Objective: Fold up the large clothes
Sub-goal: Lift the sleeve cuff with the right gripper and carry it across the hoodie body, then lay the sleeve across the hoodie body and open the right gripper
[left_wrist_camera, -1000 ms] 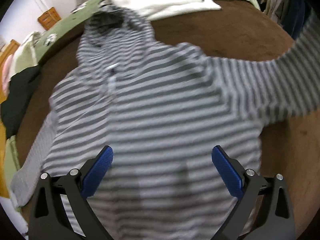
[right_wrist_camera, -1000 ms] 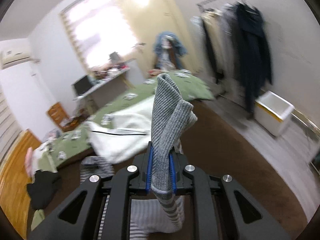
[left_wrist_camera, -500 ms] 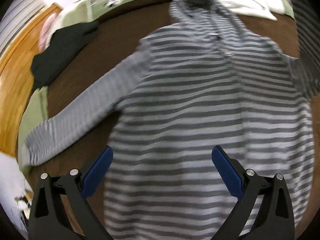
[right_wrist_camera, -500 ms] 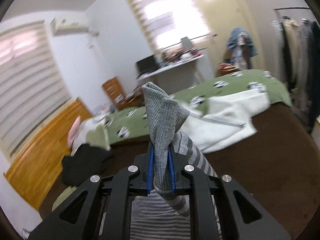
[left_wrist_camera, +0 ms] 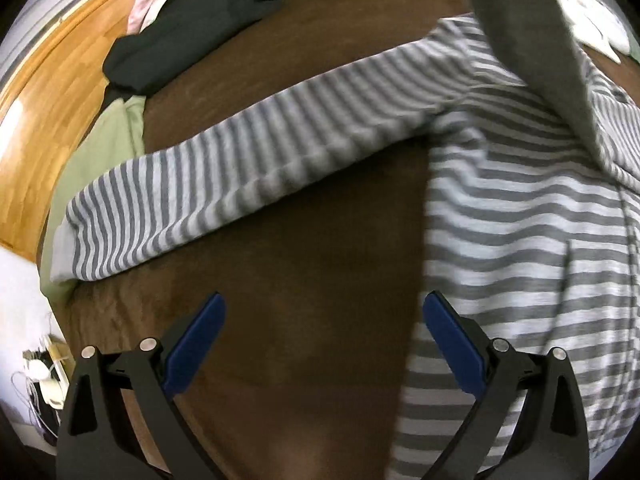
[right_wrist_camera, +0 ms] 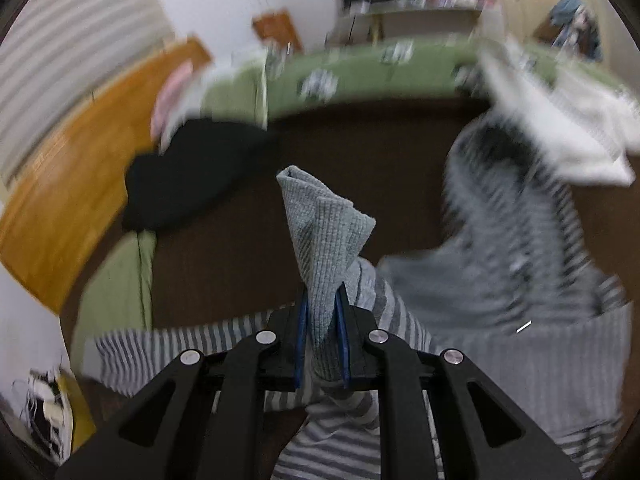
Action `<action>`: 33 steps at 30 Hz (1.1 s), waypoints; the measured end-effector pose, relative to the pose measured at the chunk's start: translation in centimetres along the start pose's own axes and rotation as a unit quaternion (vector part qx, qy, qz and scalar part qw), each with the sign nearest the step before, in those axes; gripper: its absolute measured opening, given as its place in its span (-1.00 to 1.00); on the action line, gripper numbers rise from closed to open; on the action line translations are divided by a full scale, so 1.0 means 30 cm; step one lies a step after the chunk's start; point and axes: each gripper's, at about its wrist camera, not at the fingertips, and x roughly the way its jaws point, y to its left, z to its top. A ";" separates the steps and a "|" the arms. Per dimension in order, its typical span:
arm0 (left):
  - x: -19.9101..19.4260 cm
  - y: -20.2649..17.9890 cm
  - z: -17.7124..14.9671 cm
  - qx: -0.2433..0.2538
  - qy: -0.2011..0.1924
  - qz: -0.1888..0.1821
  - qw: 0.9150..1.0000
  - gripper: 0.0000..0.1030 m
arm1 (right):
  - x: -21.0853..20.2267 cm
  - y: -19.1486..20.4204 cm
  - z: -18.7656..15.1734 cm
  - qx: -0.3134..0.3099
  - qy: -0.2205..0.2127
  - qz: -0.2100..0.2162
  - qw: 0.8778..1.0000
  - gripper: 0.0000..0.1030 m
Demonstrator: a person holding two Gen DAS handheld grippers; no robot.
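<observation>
A grey-and-white striped hoodie lies spread on a brown blanket that covers the bed, its body to the right in the left wrist view and one sleeve stretched flat toward the left, the cuff reaching the blanket's edge. The right gripper is clamped tight on the ribbed grey cuff of the other sleeve, which stands up out of the closed jaws in a folded peak while the striped cloth trails down below. In the left wrist view that lifted sleeve shows as a blurred grey band crossing over the hoodie's shoulder. The left gripper hangs over bare blanket just beside the hoodie's side edge, its blue pads spread wide with nothing between them. A black garment sits at the far left corner of the bed and a white one lies beyond the hood; both are apart from the work. The step in hand looks like the first sleeve fold: the held sleeve is being carried across the chest. Next, the cuff probably needs to be laid down flat on the body, without twisting, and let go, while the free gripper is well placed to go for the outstretched sleeve and bring it in the same way. The right wrist view is smeared, so exactly where the cuff hangs over the torso is hard to judge.
</observation>
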 end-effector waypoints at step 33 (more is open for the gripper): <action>0.123 0.189 -0.025 -0.035 0.009 -0.016 0.999 0.88 | 0.299 0.140 -0.207 -0.009 0.095 0.043 0.994 0.18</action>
